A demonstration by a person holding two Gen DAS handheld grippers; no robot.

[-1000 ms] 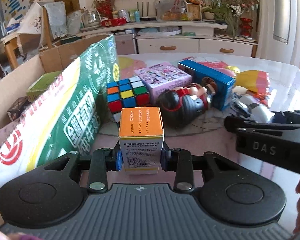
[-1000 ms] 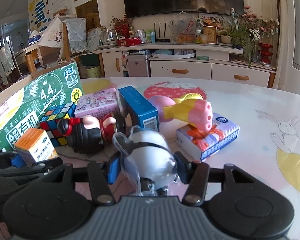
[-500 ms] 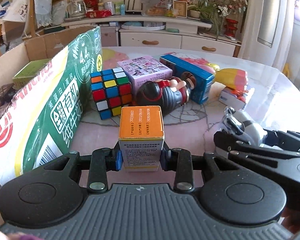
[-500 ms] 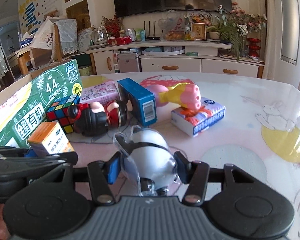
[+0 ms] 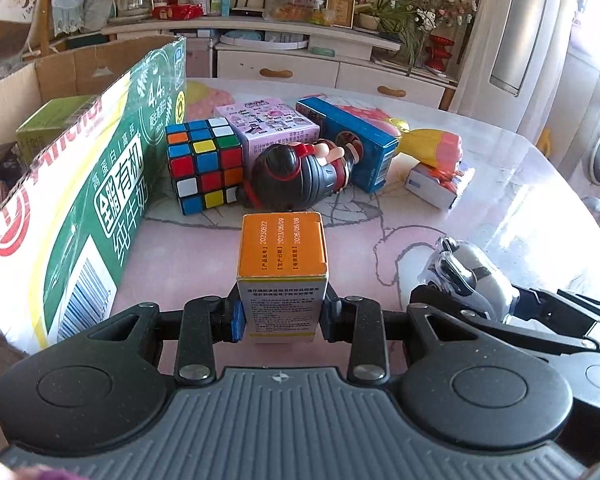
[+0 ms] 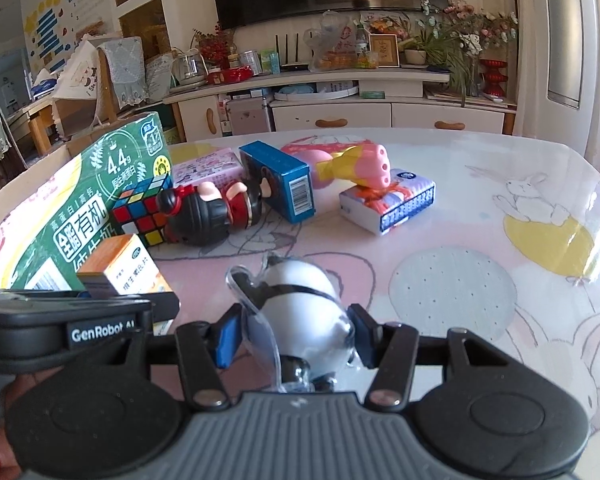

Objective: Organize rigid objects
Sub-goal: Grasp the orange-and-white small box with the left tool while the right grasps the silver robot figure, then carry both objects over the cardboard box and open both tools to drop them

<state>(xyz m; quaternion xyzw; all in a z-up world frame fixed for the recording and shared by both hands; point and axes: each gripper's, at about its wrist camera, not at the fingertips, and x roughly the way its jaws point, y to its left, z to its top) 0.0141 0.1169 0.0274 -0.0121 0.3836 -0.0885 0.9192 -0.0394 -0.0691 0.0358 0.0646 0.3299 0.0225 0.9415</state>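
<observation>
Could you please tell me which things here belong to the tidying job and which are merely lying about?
Job:
orange-topped box in left gripper
white toy in right gripper
Rubik's cube
cardboard box

Lying about:
router
picture frame

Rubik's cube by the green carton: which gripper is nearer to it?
Left. The left gripper, shut on the orange-topped box, sits just in front of the Rubik's cube. The right gripper, holding the white toy, is further out to the cube's right.
</observation>
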